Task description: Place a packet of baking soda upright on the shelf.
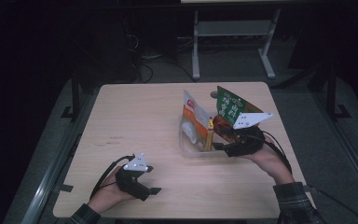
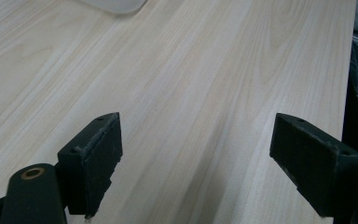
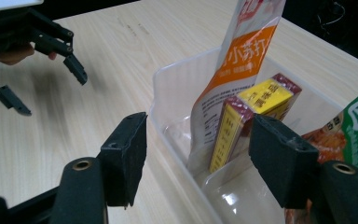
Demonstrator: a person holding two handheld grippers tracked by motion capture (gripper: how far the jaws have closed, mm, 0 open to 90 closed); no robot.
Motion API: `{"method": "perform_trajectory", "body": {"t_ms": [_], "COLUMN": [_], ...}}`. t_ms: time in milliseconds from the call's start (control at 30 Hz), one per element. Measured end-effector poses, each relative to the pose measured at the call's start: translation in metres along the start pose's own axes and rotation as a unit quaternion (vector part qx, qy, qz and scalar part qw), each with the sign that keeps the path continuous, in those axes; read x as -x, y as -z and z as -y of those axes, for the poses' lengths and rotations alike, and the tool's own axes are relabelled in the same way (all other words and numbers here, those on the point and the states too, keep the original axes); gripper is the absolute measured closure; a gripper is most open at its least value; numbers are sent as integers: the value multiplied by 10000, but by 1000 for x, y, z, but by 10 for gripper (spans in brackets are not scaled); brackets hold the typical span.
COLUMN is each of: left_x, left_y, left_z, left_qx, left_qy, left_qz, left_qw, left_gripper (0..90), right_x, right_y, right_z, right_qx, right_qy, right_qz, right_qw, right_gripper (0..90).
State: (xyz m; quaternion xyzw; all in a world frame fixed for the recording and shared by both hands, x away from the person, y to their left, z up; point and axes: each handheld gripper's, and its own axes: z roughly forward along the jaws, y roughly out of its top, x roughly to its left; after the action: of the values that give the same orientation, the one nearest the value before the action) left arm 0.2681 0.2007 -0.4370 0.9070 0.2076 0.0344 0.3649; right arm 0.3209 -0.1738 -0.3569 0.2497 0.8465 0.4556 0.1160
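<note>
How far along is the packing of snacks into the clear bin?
Done: the orange-and-white pouch, the yellow box and the green bag stand in the clear bin. In hand: nothing; the right hand-held gripper is open at the bin's rim, the left hand-held gripper open above bare table. Left: no loose items visible.

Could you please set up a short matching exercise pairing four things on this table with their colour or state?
Things:
1. clear plastic bin
2. yellow box
3. green packet
4. left gripper

States:
A. jaws open over bare tabletop
B. leans at the bin's far right
C. holds the snacks
D. stands inside, beside the orange-and-white packet

Pairs: 1-C, 2-D, 3-B, 4-A
</note>
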Motion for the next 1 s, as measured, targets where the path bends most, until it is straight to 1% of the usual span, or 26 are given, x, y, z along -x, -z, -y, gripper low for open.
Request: {"method": "perform_trajectory", "body": {"t_ms": [33,67,167,233,400,533,633,700,733,767,800,833,867,967,1000], "left_x": [1,1,1,2,2,3,4,4,3,3,3,3,3,4,5], "left_y": [-1,-1,-1,-2,-1,-2,-3,-4,-3,-4,-4,-5,-5,-7,-8], "left_z": [0,0,0,0,-1,-1,-1,-1,-1,-1,-1,0,0,0,0], "left_qx": [30,36,24,56,82,38,92,84,25,31,17,20,-28,-51,-77], "left_qy": [38,39,1,13,-47,-86,-1,-21,-71,-61,-92,-78,-113,-95,-101], "left_qz": [0,7,22,22,31,60,82,81,83,87,89,101,95,171,172], "left_qw": [10000,10000,10000,10000,10000,9999,9999,9999,9999,9999,9999,9999,9999,9998,9998], "left_gripper": [164,164,163,164,164,164,164,164,164,164,164,164,164,164,164], "right_x": [-1,-2,-4,-7,-11,-14,-16,-18,-19,-20,-21,-22,-23,-27,-29], "right_y": [1,2,4,5,3,3,2,1,0,-1,-2,-4,-5,-7,-7], "right_z": [2,4,11,16,31,42,51,57,60,63,65,68,70,78,80], "right_qx": [1,-3,-29,-95,-221,-339,-439,-518,-559,-593,-609,-625,-650,-670,-684], "right_qy": [-33,0,28,-10,-29,-40,-55,-44,-49,-39,-66,-61,-57,-45,-77], "right_qz": [-13,-12,1,5,-24,-27,-19,9,4,-6,-2,-4,-7,31,37], "right_qw": [10000,10000,10000,10000,9997,9994,9990,9986,9984,9982,9981,9980,9979,9977,9976], "right_gripper": [363,360,356,355,355,355,353,352,351,349,347,344,341,333,332]}}
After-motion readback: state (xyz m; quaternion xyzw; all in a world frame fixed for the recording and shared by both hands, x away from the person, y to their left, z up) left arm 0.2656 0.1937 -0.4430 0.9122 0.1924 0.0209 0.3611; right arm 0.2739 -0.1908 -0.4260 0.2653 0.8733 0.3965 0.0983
